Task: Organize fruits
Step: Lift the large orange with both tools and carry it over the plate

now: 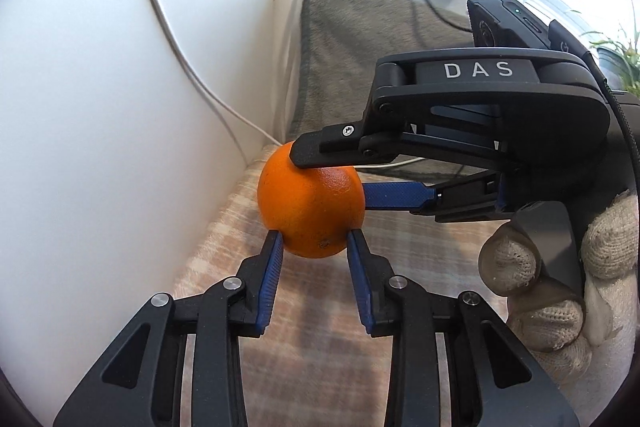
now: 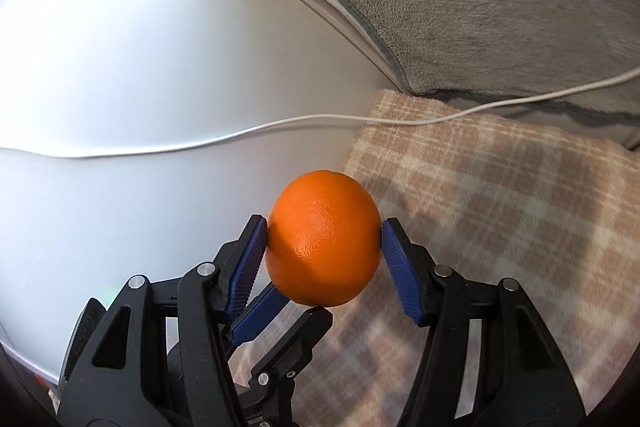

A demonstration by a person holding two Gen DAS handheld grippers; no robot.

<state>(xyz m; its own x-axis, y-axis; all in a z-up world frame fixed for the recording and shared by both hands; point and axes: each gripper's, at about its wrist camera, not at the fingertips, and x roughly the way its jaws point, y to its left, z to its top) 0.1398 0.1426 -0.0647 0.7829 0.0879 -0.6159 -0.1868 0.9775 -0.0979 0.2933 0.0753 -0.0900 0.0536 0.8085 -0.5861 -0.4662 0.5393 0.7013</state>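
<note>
A: Where is the orange (image 1: pixel 311 201)?

B: It is up above the checked cloth (image 1: pixel 320 347), close to the white wall (image 1: pixel 100 107).

A: Who holds it?

B: Both tools do. The right gripper (image 2: pixel 324 247) squeezes it from two sides with its blue pads (image 2: pixel 400 267). The left gripper (image 1: pixel 314 241) pinches its lower part.

A: Do they touch it?

B: Yes. A gloved hand (image 1: pixel 560 287) holds the right tool. A white cord (image 2: pixel 200 139) runs along the wall.
</note>
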